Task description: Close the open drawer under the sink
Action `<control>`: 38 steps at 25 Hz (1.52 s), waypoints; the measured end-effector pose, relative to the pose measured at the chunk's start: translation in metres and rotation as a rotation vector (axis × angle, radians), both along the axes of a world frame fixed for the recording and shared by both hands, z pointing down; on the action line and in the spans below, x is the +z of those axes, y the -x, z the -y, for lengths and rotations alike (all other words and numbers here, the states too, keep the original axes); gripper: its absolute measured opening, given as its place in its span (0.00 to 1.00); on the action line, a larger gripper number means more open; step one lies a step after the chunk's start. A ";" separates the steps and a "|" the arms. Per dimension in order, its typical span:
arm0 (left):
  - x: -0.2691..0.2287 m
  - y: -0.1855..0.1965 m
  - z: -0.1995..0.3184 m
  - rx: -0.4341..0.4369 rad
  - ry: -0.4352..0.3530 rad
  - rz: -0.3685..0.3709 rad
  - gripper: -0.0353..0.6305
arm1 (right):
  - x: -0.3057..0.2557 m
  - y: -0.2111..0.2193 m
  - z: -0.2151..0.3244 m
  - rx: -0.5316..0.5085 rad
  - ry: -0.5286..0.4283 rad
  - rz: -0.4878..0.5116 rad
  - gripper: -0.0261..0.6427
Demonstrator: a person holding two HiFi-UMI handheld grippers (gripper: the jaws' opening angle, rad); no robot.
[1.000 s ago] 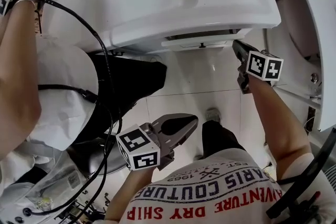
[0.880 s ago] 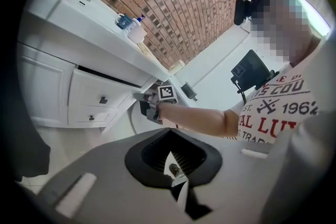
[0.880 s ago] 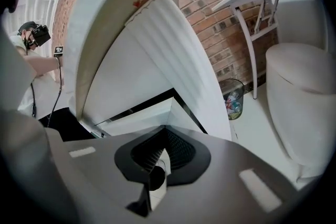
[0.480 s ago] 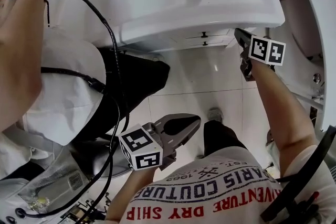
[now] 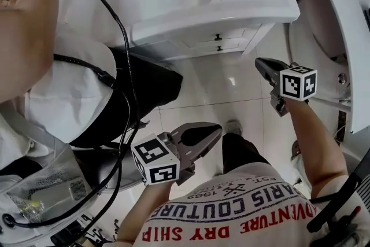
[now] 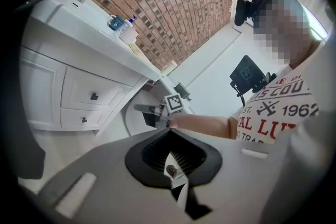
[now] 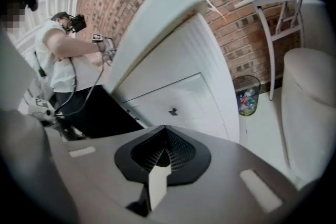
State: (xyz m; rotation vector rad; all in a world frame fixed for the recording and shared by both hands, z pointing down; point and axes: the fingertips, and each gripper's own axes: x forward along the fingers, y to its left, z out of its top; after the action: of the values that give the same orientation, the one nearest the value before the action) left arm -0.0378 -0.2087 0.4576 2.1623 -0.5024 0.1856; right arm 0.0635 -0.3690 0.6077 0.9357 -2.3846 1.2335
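Bathroom, white tiled floor (image 5: 214,95). The right gripper (image 5: 260,63), jaws pressed together on nothing, hangs apart from the cabinet's right corner. The drawer (image 5: 228,37) under the sink (image 5: 248,8) lies ahead and to its left, front crosswise and flush, apparently shut. The left gripper (image 5: 214,130), likewise closed and empty, is farther off. A second person (image 5: 63,84) crowds the cabinet's left.

A white T-shirt (image 5: 231,196) lettered in red and dark print is worn. Black-and-white marker cubes (image 5: 155,160) are fixed on the grey left gripper (image 5: 215,131) and right gripper (image 5: 260,63).
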 end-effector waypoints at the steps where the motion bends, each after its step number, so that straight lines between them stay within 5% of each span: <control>1: -0.003 -0.001 -0.003 0.005 -0.009 -0.002 0.03 | -0.015 0.006 -0.024 -0.046 0.001 0.038 0.05; 8: -0.035 -0.008 -0.045 0.020 -0.121 -0.027 0.03 | -0.134 0.052 -0.183 -0.277 -0.081 0.235 0.05; 19: -0.117 0.006 -0.262 0.056 -0.325 -0.017 0.03 | -0.258 0.075 -0.422 -0.318 -0.344 0.247 0.05; 25: -0.167 0.029 -0.375 0.041 -0.414 -0.007 0.03 | -0.308 0.094 -0.544 -0.331 -0.404 0.264 0.05; 38: -0.220 0.044 -0.479 0.019 -0.530 -0.038 0.03 | -0.354 0.098 -0.649 -0.359 -0.439 0.215 0.05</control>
State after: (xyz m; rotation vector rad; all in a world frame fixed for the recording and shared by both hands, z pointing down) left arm -0.0819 0.2698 0.2380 2.6806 -0.5539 0.0188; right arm -0.0344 0.2801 0.2533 0.4562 -2.8990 0.7223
